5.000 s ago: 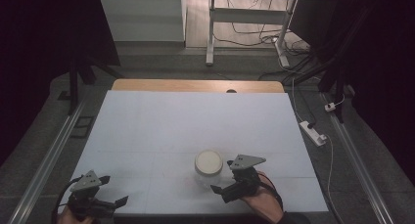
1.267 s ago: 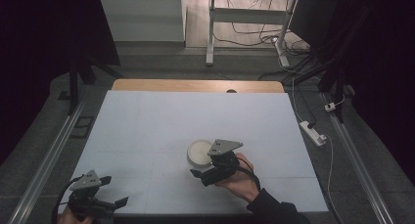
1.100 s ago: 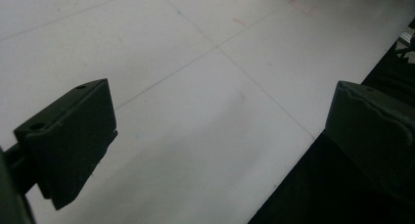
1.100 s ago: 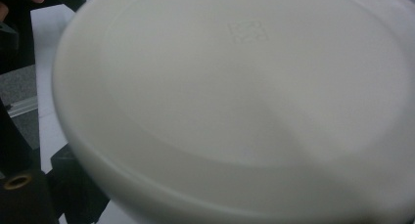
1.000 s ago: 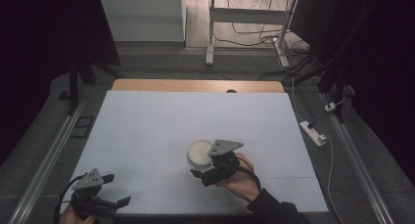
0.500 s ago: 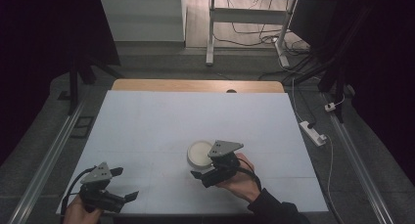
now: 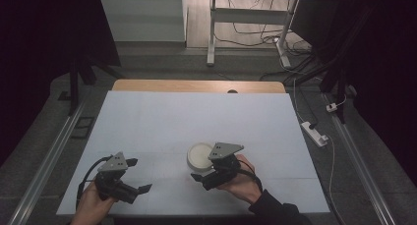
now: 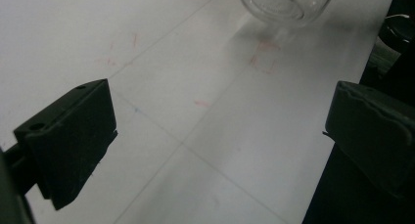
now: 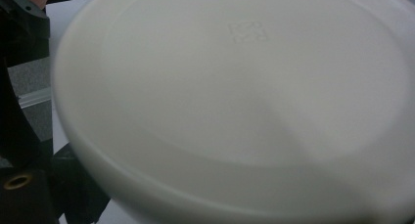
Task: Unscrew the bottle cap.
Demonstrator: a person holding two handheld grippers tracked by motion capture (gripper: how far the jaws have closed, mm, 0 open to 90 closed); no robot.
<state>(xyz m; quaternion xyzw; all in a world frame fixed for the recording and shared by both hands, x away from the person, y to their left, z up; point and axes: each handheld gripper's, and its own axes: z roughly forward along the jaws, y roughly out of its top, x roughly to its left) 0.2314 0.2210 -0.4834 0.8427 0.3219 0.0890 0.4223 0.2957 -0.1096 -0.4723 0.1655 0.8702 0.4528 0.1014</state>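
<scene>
A glass jar with a white lid (image 7: 200, 153) stands on the white table (image 7: 196, 112), near the front and a little right of centre. My right gripper (image 7: 209, 173) is against its near right side with its jaws closed around the jar. In the right gripper view the lid (image 9: 235, 97) is very close, and one black jaw stands at the left edge. My left gripper (image 7: 139, 175) hovers open at the front left, about a hand's width from the jar. In the left gripper view (image 8: 220, 131) nothing is between the wide jaws, and the jar's glass base (image 8: 284, 1) lies ahead.
Faint red marks (image 8: 266, 57) lie on the table sheet just before the jar. A wooden strip (image 7: 196, 86) borders the far edge. A white power strip (image 7: 314, 132) lies on the floor to the right. Metal rails run along both sides.
My left gripper has moved right and forward, toward the jar. My right gripper, beside the jar five seconds ago, has since stayed closed around it without moving.
</scene>
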